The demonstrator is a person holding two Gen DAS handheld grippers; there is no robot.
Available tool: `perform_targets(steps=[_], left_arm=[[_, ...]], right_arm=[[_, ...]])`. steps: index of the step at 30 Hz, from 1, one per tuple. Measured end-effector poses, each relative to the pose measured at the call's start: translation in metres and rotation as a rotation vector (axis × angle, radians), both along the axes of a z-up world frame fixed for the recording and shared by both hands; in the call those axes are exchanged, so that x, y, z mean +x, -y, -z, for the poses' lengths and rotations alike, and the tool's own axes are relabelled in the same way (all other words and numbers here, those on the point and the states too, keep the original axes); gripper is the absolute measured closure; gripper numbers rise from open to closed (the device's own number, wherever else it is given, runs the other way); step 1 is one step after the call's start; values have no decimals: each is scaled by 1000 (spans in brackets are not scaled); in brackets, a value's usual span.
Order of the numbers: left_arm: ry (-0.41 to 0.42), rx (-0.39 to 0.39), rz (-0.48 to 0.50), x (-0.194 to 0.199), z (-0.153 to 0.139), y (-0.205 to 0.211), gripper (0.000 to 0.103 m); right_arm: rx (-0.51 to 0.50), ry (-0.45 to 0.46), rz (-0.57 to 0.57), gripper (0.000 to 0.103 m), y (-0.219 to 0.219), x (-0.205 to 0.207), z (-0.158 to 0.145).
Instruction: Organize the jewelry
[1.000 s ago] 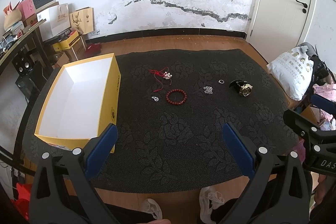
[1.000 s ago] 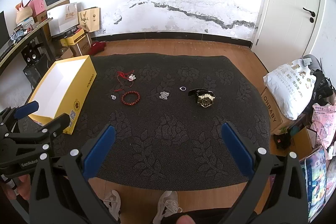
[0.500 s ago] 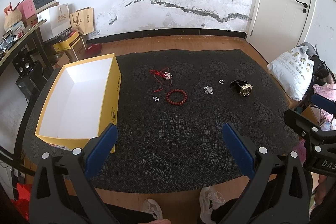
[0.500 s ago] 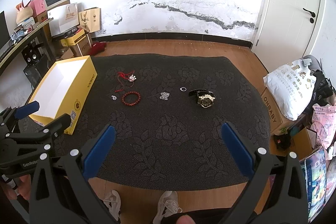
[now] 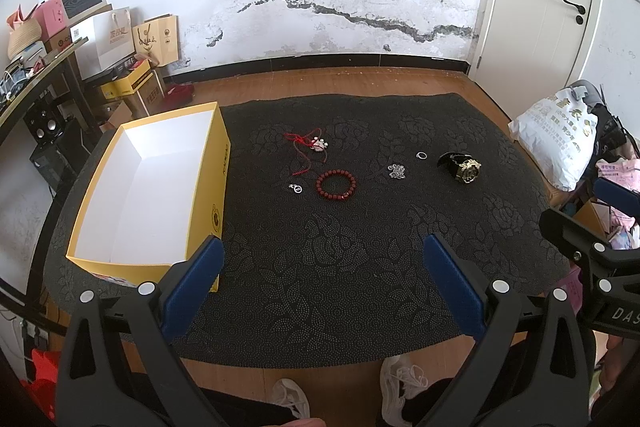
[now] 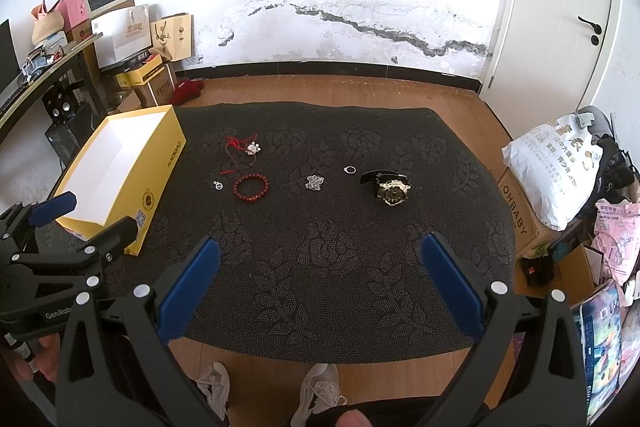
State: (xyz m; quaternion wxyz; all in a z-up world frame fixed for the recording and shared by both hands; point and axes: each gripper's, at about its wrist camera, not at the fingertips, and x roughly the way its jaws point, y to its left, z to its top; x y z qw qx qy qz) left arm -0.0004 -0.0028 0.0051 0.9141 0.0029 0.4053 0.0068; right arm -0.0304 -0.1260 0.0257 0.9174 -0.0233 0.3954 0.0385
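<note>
- Both grippers, left gripper [image 5: 322,267] and right gripper [image 6: 320,265], hang spread wide and empty, unmoved over the last second.
- Nothing has shifted: red bead bracelet [image 5: 336,184], gold watch [image 5: 464,169] and small ring [image 5: 421,156] lie right of the empty yellow box [image 5: 208,183].
- Sorting looks unstarted.

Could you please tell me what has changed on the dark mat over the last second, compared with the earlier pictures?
Nothing visibly changed. Both open claws, left and right, hover empty at the near edge of the dark patterned mat. The red bead bracelet, gold-faced wristwatch and the other pieces lie where they were, and the yellow cardboard box holds nothing.
</note>
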Motion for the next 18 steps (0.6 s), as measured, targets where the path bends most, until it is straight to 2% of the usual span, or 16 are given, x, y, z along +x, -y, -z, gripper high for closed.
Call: perform_targets(steps=[18], left_arm=[[-9,-2,-2,2,2,1,6]], right_arm=[[-1,-8,-4,5,-2,0,1]])
